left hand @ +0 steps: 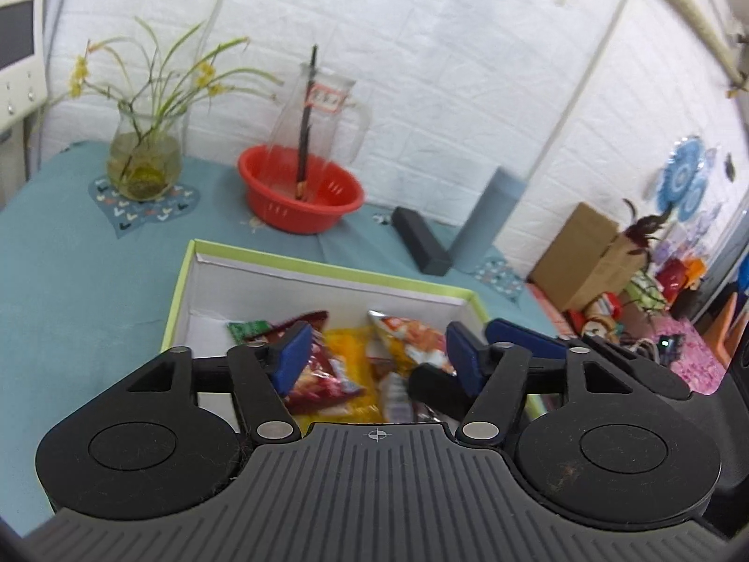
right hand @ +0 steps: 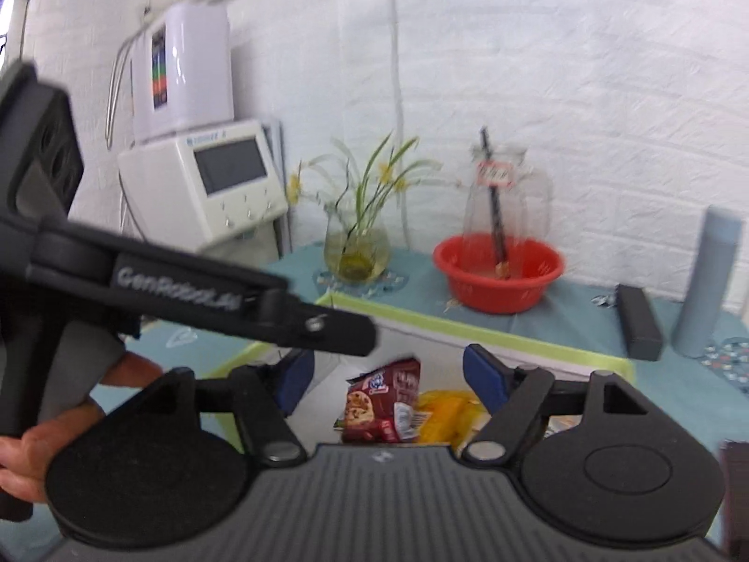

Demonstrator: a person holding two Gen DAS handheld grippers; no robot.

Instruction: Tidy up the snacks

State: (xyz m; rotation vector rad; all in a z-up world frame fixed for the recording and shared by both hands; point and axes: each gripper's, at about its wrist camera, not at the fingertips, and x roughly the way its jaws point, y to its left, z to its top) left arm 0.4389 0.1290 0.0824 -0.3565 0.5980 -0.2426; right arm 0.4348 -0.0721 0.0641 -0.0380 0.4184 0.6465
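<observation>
The left gripper [left hand: 377,351] hangs over the near end of the green-rimmed box [left hand: 327,266], its blue pads [left hand: 292,357] spread apart with nothing pressed between them. Below the gap, inside the box, the snack packets [left hand: 348,365] lie piled together: a dark red bag under the left pad, a yellow one in the middle, an orange-and-silver one toward the right pad. The right gripper's blue fingertips [left hand: 524,333] poke in at the box's right wall. Beyond the box's far rim on the teal tablecloth [left hand: 70,281] stand a red basin [left hand: 299,194] holding a clear pitcher [left hand: 327,112], and a glass vase of yellow flowers [left hand: 145,159] to the far left of the box. From the right wrist camera, the right gripper [right hand: 388,372] also stands with its pads apart and empty above the same box [right hand: 468,328]. A dark red cookie packet [right hand: 381,403] and a yellow packet [right hand: 444,414] rest on the box floor between its fingers. The left gripper [right hand: 346,328], gripped by a hand [right hand: 28,449], reaches across over the box's left edge.
</observation>
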